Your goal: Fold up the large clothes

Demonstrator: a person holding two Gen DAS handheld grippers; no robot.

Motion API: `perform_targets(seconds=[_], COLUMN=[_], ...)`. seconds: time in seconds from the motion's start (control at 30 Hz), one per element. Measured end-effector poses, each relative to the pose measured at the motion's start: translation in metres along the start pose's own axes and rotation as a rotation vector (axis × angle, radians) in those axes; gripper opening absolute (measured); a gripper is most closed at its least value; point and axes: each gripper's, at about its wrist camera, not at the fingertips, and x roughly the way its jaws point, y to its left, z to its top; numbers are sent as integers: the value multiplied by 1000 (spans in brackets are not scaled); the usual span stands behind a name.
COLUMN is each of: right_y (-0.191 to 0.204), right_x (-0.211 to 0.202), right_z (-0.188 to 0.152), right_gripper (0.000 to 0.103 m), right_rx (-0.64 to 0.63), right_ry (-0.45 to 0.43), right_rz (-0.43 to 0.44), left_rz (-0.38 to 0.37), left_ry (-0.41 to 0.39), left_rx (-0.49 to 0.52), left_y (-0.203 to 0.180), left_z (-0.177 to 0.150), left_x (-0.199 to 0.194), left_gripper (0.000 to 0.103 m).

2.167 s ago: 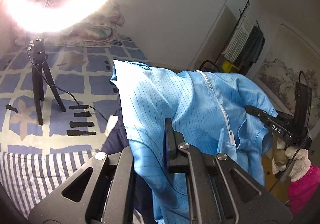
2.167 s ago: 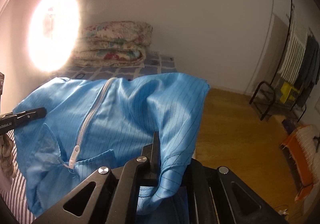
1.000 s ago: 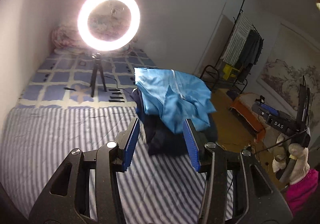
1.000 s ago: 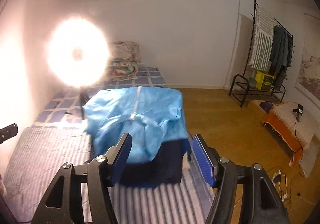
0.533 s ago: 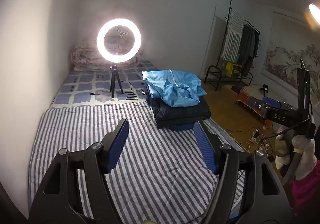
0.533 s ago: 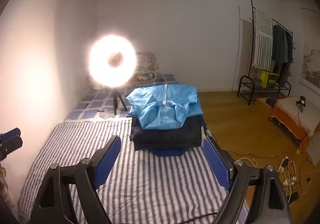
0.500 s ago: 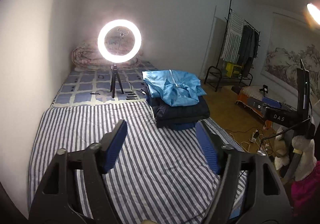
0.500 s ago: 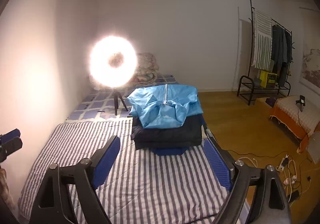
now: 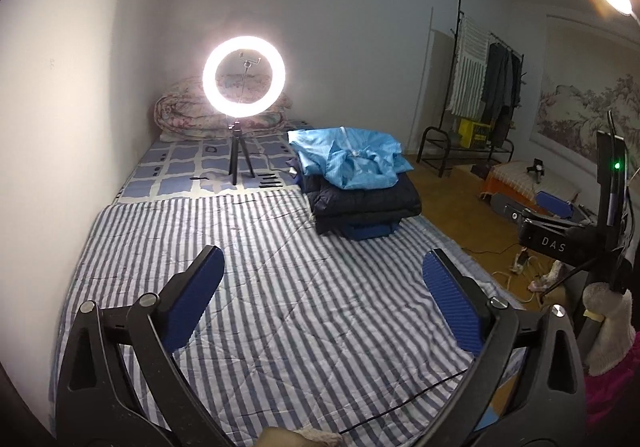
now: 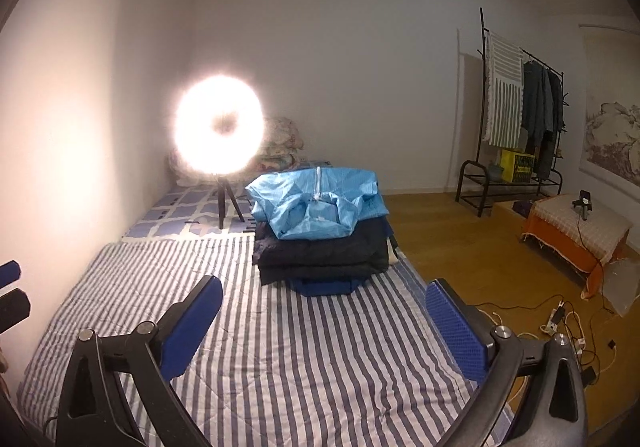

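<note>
A folded light blue zip jacket lies on top of a stack of folded dark clothes at the far right of the striped bed. My left gripper is open and empty, held over the near part of the bed, well back from the stack. My right gripper is open and empty, also over the bed, short of the stack. The right gripper's body also shows at the right of the left wrist view.
A lit ring light on a small tripod stands on the checked mat. Folded quilts lie by the far wall. A clothes rack, an orange-draped low table and floor cables are at the right.
Both grippers let go of the blue jacket, opened, and drew back from the stack. The jacket now rests on top of the dark clothes.
</note>
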Motion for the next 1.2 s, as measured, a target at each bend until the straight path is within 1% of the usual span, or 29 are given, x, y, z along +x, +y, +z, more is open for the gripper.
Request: perform_targets(seconds=[0.13, 0.23, 0.3, 0.53, 1.2], right_y=[3, 6, 8, 13, 9], right_x=[6, 8, 8, 9, 7], right_z=[-9, -14, -17, -21, -25], right_gripper=[103, 103, 103, 103, 103], right_rx=[-9, -16, -22, -11, 20], right_ry=[15, 16, 11, 12, 8], right_rz=[-10, -19, -24, -28, -47], left_rz=[25, 46, 51, 60, 61], left_ry=[7, 5, 18, 53, 48], left_rx=[27, 27, 28, 27, 46], left_y=[-2, -1, 1, 3, -5], left_z=[-7, -10, -12, -17, -17], left_x=[6, 8, 11, 17, 15], left_gripper=[103, 103, 103, 103, 103])
